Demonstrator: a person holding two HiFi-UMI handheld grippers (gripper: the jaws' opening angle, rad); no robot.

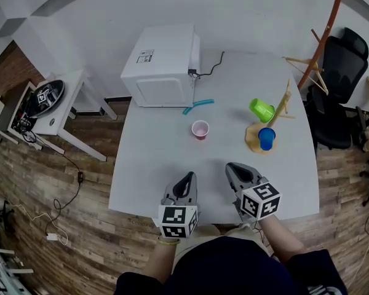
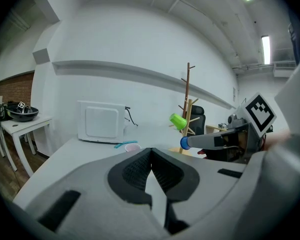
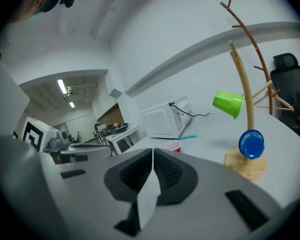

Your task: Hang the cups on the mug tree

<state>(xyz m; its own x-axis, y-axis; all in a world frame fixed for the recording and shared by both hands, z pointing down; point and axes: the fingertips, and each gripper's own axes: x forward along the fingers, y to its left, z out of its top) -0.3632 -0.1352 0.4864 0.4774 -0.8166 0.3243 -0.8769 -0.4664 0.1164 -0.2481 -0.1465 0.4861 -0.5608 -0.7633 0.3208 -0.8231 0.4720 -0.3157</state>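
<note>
A wooden mug tree (image 1: 283,110) stands at the right of the white table (image 1: 147,171). A green cup (image 1: 261,110) hangs on one of its pegs and a blue cup (image 1: 267,138) hangs low near its round base. A red cup (image 1: 200,129) stands upright and alone at the table's middle. My left gripper (image 1: 187,178) and right gripper (image 1: 232,168) hover side by side over the near edge, both shut with nothing between the jaws. The right gripper view shows the green cup (image 3: 228,104), blue cup (image 3: 251,143) and red cup (image 3: 173,146); the left gripper view shows the tree (image 2: 188,115).
A white microwave (image 1: 163,65) sits at the table's far left with a cable behind it. A teal straw-like stick (image 1: 198,106) lies in front of it. A black office chair (image 1: 338,91) and a coat stand (image 1: 325,32) are at the right, a small side table (image 1: 49,103) at the left.
</note>
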